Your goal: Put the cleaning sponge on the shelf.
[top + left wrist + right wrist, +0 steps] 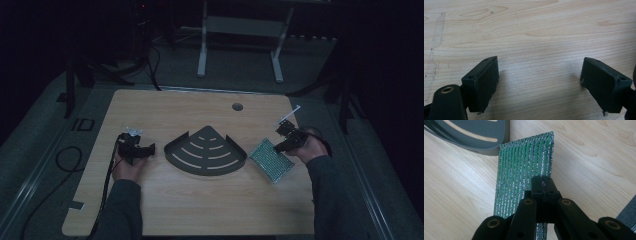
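— Left hand-held gripper [148, 149] rests low over the worktop [200, 200], at about nine o'clock from the corner shelf. Its jaws stand spread wide, and the left gripper view shows bare wood grain between them.

— And the right hand-held gripper [278, 148]?

— Its jaws are pressed together on the green glittery mesh sheet [270, 159]. In the right gripper view the closed tips [544, 185] sit on the sheet [526, 170] near its right edge, and the ribbed fabric runs away from them toward twelve o'clock.

— Where does the sheet lie?

— Flat on the worktop, at about three o'clock from the dark grey quarter-round corner shelf [206, 150]. Its far corner reaches right up beside the shelf's wall [486, 147]; whether the two touch cannot be told.

— Anything else on the wood?

— A round cable hole [237, 106] near the far edge, at twelve o'clock from the shelf. The slotted shelf sits mid-worktop between the two hands.
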A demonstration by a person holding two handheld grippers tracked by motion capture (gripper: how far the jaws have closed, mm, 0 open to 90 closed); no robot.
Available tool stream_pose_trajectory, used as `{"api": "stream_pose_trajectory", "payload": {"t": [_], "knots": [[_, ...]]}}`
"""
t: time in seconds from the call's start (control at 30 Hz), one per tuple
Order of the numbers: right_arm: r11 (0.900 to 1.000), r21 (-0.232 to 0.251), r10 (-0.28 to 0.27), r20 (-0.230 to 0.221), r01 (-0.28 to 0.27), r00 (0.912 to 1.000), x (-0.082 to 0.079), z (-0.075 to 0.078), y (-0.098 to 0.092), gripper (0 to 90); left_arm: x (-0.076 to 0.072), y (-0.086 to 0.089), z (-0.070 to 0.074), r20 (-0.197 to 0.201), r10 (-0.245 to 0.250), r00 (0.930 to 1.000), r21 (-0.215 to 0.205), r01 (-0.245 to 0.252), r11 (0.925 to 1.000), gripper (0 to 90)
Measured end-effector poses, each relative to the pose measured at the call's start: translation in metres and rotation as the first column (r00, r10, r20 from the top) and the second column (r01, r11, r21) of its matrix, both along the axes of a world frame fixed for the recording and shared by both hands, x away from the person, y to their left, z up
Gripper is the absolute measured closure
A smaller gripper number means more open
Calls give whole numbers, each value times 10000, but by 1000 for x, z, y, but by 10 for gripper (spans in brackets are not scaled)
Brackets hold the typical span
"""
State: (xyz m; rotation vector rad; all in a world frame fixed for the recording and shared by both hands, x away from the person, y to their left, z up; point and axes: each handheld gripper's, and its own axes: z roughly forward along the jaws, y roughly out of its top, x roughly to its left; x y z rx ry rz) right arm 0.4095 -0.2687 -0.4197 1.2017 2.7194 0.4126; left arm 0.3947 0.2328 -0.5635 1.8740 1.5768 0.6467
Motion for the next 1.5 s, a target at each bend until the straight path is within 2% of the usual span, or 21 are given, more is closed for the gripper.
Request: {"api": "stream_pose_trajectory", "payload": {"t": [0.47, 1.0, 1.5], "knots": [[10000, 12, 6, 434, -6, 9991, 5, 26, 3, 897, 0, 0, 0, -2, 2, 10000, -2, -2, 10000, 160], [9996, 245, 93, 503, -105, 9987, 17, 33, 21, 897, 0, 0, 0, -2, -2, 10000, -1, 2, 10000, 160], [9993, 254, 269, 620, -285, 9977, 24, 38, 41, 897, 0, 0, 0, -7, -6, 10000, -4, 6, 10000, 160]]}}
